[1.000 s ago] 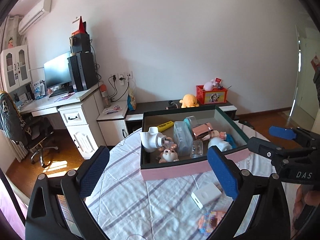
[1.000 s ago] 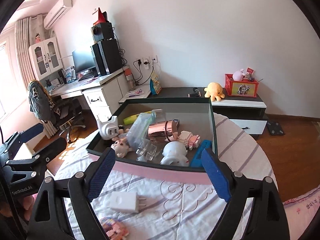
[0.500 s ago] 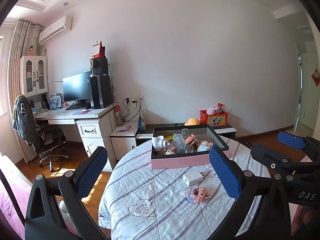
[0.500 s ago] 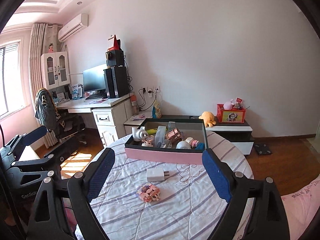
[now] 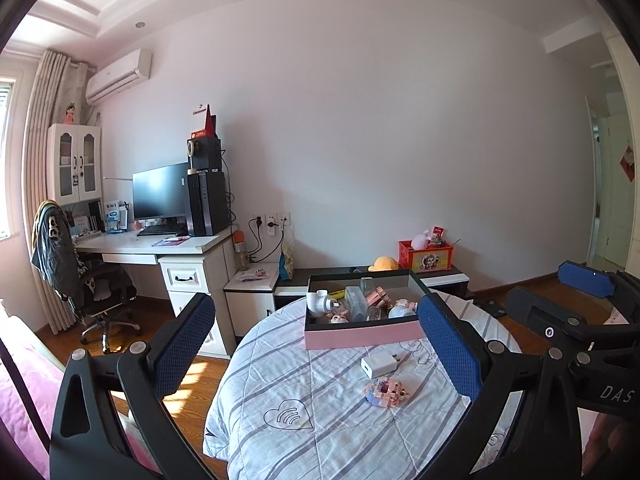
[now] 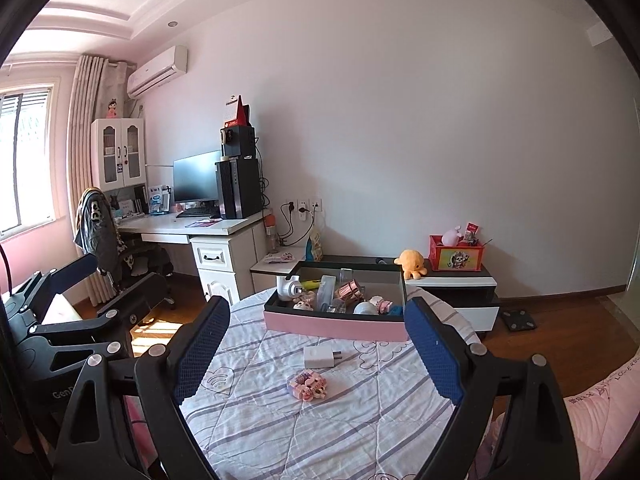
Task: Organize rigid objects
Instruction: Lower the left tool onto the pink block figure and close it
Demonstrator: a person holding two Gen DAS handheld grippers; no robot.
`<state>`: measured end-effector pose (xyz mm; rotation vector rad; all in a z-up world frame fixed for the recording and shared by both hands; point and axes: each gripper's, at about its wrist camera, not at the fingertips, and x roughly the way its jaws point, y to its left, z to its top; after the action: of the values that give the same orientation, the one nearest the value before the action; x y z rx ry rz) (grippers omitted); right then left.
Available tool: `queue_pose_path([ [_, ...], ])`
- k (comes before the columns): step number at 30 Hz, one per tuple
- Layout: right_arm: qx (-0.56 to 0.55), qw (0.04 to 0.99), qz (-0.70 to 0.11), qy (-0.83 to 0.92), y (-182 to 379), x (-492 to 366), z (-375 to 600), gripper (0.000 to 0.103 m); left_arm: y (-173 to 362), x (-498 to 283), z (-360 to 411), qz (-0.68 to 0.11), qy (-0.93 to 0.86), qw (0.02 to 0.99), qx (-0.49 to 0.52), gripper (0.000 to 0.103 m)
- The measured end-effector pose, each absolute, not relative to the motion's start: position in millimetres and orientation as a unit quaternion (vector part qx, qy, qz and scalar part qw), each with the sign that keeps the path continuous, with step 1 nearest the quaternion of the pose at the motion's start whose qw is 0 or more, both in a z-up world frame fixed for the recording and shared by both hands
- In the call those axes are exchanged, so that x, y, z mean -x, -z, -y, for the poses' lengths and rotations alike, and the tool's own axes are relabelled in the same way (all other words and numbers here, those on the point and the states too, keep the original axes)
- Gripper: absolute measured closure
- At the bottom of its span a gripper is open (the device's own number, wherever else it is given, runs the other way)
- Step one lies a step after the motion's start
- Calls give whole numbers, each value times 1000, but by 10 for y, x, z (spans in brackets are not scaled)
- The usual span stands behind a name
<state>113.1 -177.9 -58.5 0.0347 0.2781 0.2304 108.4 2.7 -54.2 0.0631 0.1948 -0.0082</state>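
A pink box [image 5: 362, 336] with a dark rim stands at the far side of a round table [image 5: 320, 432] under a striped quilt. It holds several small items, among them a white camera-shaped toy [image 5: 318, 302] and a copper-coloured cup [image 5: 378, 296]. In front of it lie a white charger [image 5: 379, 363] and a pink brick toy [image 5: 386, 391]. My left gripper [image 5: 315, 320] is open and empty, well back from the table. My right gripper [image 6: 318, 308] is open too, with the box [image 6: 332, 326], charger [image 6: 320, 357] and brick toy [image 6: 307, 385] framed far beyond its fingers.
A white desk [image 5: 160, 246] with a monitor and computer tower stands at the left wall, an office chair [image 5: 84, 280] beside it. Behind the table is a low cabinet [image 6: 452, 280] with a red box and a yellow plush. Pink bedding [image 6: 600, 420] lies at the right.
Both grippers have drawn back and risen from close over the box. The whole table, charger and brick toy now show. Both stay open.
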Motion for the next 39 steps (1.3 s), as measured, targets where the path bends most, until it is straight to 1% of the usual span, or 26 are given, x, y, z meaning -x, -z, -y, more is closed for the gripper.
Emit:
queue_pose_path([
  [9, -16, 983, -142, -111, 609, -1165, 1809, 13, 568, -1190, 4, -110, 17, 993, -31, 0],
  [14, -23, 982, -153, -104, 694, -1304, 1881, 13, 750, -1467, 75, -152, 39, 987, -22, 0],
  [20, -39, 974, -202, -88, 1053, -1670, 2077, 12, 1204, -1965, 318, -228, 57, 972, -21, 0],
  [30, -65, 953, -292, -55, 1799, -2313, 2536, 12, 2189, -2706, 762, -354, 47, 933, -43, 0],
  [36, -63, 946, -314, -48, 1974, -2734, 2709, 13, 2550, -3091, 783, -416, 22, 907, -55, 0],
  [37, -61, 946, -315, -49, 1983, -2807, 2722, 12, 2573, -3132, 775, -421, 29, 905, -50, 4],
  [38, -59, 945, -317, -51, 1981, -2895, 2736, 12, 2595, -3160, 771, -423, 39, 904, -46, 16],
  [39, -57, 945, -319, -51, 1967, -2995, 2754, 12, 2613, -3187, 773, -426, 52, 902, -43, 25],
])
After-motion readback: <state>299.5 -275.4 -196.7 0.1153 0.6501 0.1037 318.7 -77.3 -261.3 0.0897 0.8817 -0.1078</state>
